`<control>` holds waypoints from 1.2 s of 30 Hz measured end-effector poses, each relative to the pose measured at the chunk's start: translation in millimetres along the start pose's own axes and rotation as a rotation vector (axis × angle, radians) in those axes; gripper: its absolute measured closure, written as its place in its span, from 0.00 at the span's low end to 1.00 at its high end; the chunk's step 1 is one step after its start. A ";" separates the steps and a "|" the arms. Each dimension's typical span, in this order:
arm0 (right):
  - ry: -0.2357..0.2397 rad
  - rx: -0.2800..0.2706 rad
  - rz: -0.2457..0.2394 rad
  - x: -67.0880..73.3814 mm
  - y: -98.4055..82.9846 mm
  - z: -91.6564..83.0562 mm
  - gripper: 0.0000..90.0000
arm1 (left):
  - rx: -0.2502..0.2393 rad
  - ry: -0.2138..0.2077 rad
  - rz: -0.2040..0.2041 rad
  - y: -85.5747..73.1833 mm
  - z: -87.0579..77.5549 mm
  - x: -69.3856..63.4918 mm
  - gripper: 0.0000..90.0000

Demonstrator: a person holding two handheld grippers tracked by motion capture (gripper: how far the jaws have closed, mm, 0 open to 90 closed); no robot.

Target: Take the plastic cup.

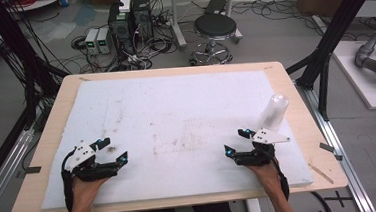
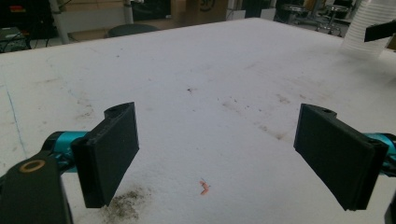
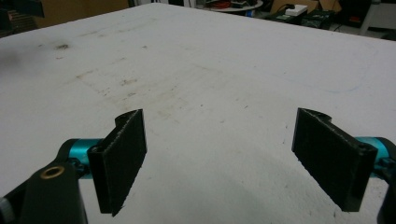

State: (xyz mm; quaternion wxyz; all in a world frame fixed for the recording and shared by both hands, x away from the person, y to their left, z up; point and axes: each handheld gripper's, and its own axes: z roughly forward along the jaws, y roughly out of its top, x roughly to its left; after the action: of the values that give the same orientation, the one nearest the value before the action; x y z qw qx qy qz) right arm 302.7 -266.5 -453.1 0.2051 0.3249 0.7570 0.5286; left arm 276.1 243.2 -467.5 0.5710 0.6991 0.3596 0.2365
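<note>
White foam pad (image 1: 176, 117): left gripper (image 1: 113, 150) and right gripper (image 1: 235, 141) are being held spread, empty, near its front edge; clear cup stack (image 1: 273, 111) is standing by the right edge.

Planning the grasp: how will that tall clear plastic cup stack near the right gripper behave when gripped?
The clear plastic cup stack looks thin-walled, so probably light and squashable. Tall and narrow on the white foam pad, it likely tips if nudged.
</note>
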 end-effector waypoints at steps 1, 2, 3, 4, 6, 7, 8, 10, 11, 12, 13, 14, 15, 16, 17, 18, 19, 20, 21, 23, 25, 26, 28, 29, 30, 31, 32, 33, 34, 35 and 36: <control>0.002 0.001 0.008 0.1 0.0 -0.3 0.19 | 0.001 0.002 0.001 0.0 0.1 -0.1 0.15; 0.004 0.000 0.006 -0.5 -0.1 -0.3 0.19 | 0.001 0.002 0.001 0.0 0.1 -0.1 0.15; 0.007 -0.001 0.011 -1.0 -0.1 -0.1 0.19 | 0.003 0.004 -0.002 0.1 0.3 0.0 0.15; 0.010 -0.001 0.014 -1.2 -0.1 -0.1 0.19 | 0.005 0.004 -0.005 0.1 0.5 0.2 0.15; 0.011 0.004 0.024 -1.2 -0.1 -0.5 0.19 | 0.006 0.005 -0.008 0.2 0.7 0.3 0.15; 0.014 0.005 0.027 -1.3 -0.1 -0.6 0.19 | 0.008 0.005 -0.009 0.2 0.8 0.5 0.15; 0.016 0.003 0.024 -1.4 -0.1 -0.5 0.19 | 0.008 0.005 -0.009 0.2 0.8 0.5 0.15; 0.016 -0.004 0.010 -1.5 -0.2 -0.4 0.19 | 0.011 0.004 -0.008 0.4 1.0 0.4 0.15; 0.016 -0.002 0.009 -0.6 -0.2 -0.8 0.19 | 0.013 0.004 -0.007 0.5 1.3 0.5 0.15; 0.017 -0.002 0.007 -0.2 -0.3 -1.0 0.19 | 0.015 0.003 -0.009 0.6 1.6 0.6 0.15; 0.018 -0.006 0.005 0.1 -0.3 -1.1 0.19 | 0.019 0.003 -0.015 0.7 2.1 1.0 0.15; 0.019 -0.005 0.003 0.3 -0.4 -1.5 0.19 | 0.022 0.000 -0.018 0.8 2.2 1.3 0.15; 0.021 -0.005 0.001 0.3 -0.4 -1.5 0.19 | 0.022 0.000 -0.018 0.8 2.2 1.3 0.15; 0.022 -0.008 -0.001 0.3 -0.3 -1.2 0.19 | 0.024 0.000 -0.019 0.9 2.3 1.5 0.15; 0.022 -0.008 -0.001 0.3 -0.3 -1.2 0.19 | 0.023 -0.001 -0.020 0.9 2.2 1.6 0.15; 0.023 -0.008 -0.006 0.0 -0.2 -0.9 0.19 | 0.021 -0.001 -0.020 0.8 2.1 1.4 0.15; 0.024 -0.003 -0.001 0.3 -0.1 -0.8 0.19 | 0.020 -0.001 -0.015 0.7 1.7 1.4 0.15; 0.024 0.001 -0.002 0.1 0.1 -0.4 0.19 | 0.016 -0.001 -0.014 0.6 1.4 1.1 0.15; 0.023 0.006 -0.002 0.0 0.3 0.3 0.19 | 0.011 -0.001 -0.009 0.4 0.9 1.1 0.15; 0.022 0.009 -0.001 0.2 0.4 0.4 0.19 | 0.010 -0.002 -0.010 0.4 0.8 1.2 0.15; 0.019 0.012 -0.001 0.8 0.4 0.2 0.19 | 0.008 -0.003 -0.012 0.4 0.9 1.3 0.15; 0.017 0.010 -0.003 1.3 0.4 -0.3 0.19 | 0.009 -0.002 -0.011 0.4 0.8 1.3 0.15; 0.016 0.003 -0.012 1.0 0.4 -0.3 0.19 | 0.011 -0.001 -0.010 0.5 0.8 1.1 0.15; 0.017 0.003 -0.014 1.4 0.4 -1.0 0.19 | 0.012 -0.001 -0.015 0.5 1.3 1.2 0.15; 0.019 0.006 -0.011 1.8 0.5 -1.2 0.19 | 0.012 -0.001 -0.015 0.5 1.3 1.2 0.15; 0.019 0.006 -0.011 1.8 0.5 -1.2 0.19 | 0.016 -0.001 -0.013 0.7 1.5 1.8 0.15; 0.022 0.007 -0.013 1.8 0.6 -1.5 0.19 | 0.018 -0.002 -0.017 0.8 1.7 2.0 0.15; 0.030 0.009 -0.020 2.5 1.0 -2.8 0.19 | 0.021 -0.002 -0.023 0.9 2.0 2.3 0.15; 0.026 0.011 -0.018 3.5 1.5 -4.0 0.19 | 0.021 -0.002 -0.023 0.9 2.0 2.3 0.15; 0.027 -0.004 -0.032 3.3 2.9 -5.4 0.19 | 0.025 -0.003 -0.028 1.1 2.4 2.6 0.15; 0.032 -0.002 -0.021 4.6 3.9 -7.0 0.19 | 0.025 -0.003 -0.028 1.1 2.4 2.6 0.15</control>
State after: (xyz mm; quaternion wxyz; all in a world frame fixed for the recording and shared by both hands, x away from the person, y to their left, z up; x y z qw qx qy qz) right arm 296.0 -267.1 -446.8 0.1990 0.3081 0.7630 0.5323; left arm 279.8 243.7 -467.2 0.5661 0.7014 0.3712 0.2231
